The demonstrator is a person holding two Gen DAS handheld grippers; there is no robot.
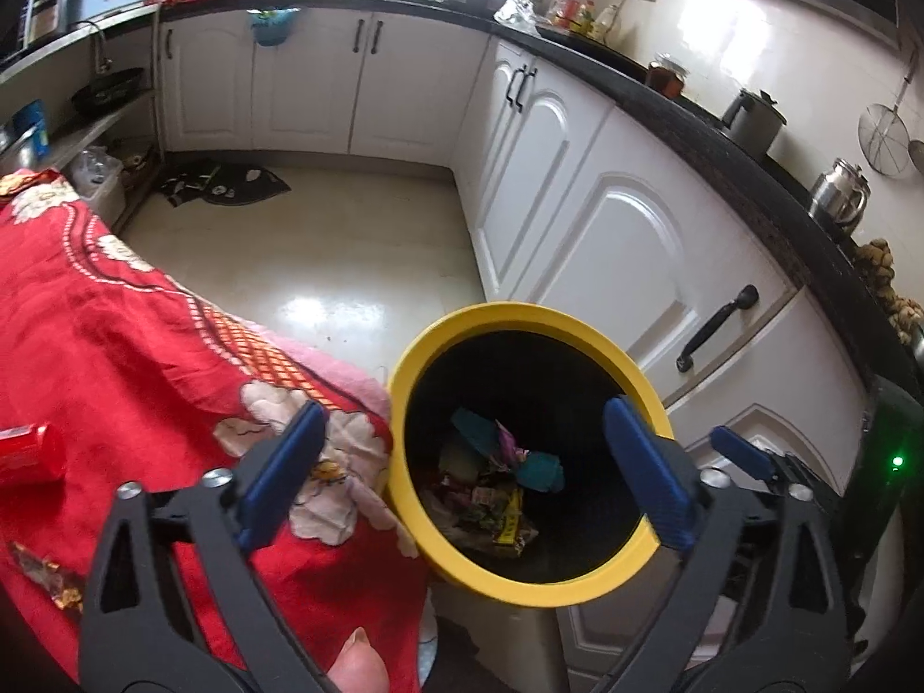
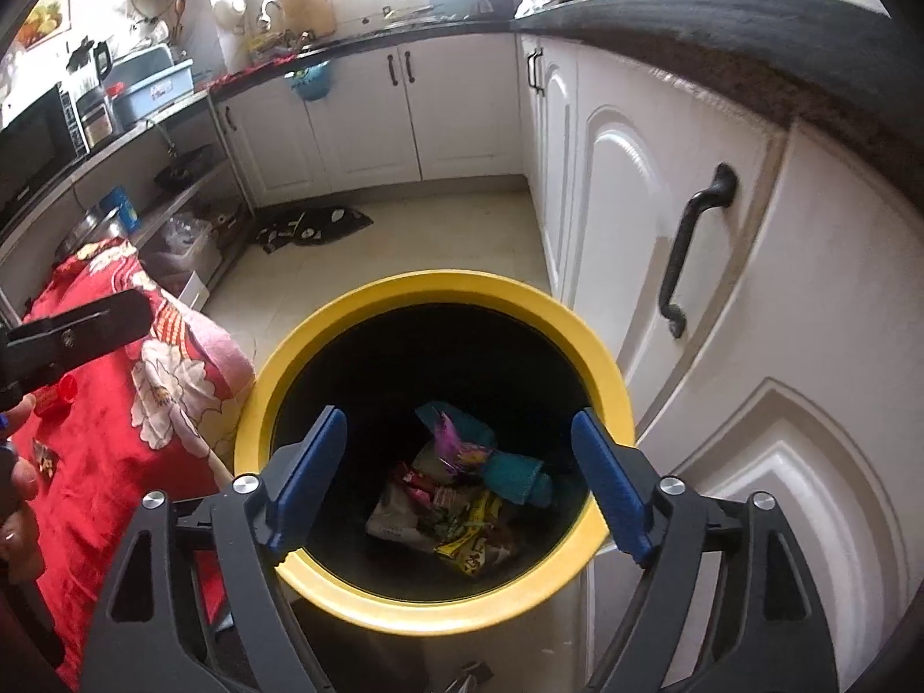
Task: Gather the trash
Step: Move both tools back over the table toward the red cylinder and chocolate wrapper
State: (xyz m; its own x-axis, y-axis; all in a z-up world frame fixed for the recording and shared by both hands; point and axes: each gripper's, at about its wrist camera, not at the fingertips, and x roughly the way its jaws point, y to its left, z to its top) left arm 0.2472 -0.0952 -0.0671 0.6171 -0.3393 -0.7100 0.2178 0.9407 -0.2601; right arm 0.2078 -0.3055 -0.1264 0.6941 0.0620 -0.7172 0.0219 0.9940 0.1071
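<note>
You have a yellow-rimmed bin [image 2: 439, 289] standing upright beside the red-clothed table, its dark inside holding crumpled wrappers [image 2: 462, 525] and teal scraps [image 2: 514, 476]; a red can [image 1: 29, 453] and a wrapper [image 1: 49, 574] lie on the cloth.

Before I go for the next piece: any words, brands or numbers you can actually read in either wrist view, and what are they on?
None can be read for sure.
Yellow wrapper in the yellow-rimmed bin: dark lettering, too blurred.
Blue-grey tub on the shelf: a label, too small.
Blue can on the lower shelf: print, too small.
Red can on the red cloth: no text showing.
</note>
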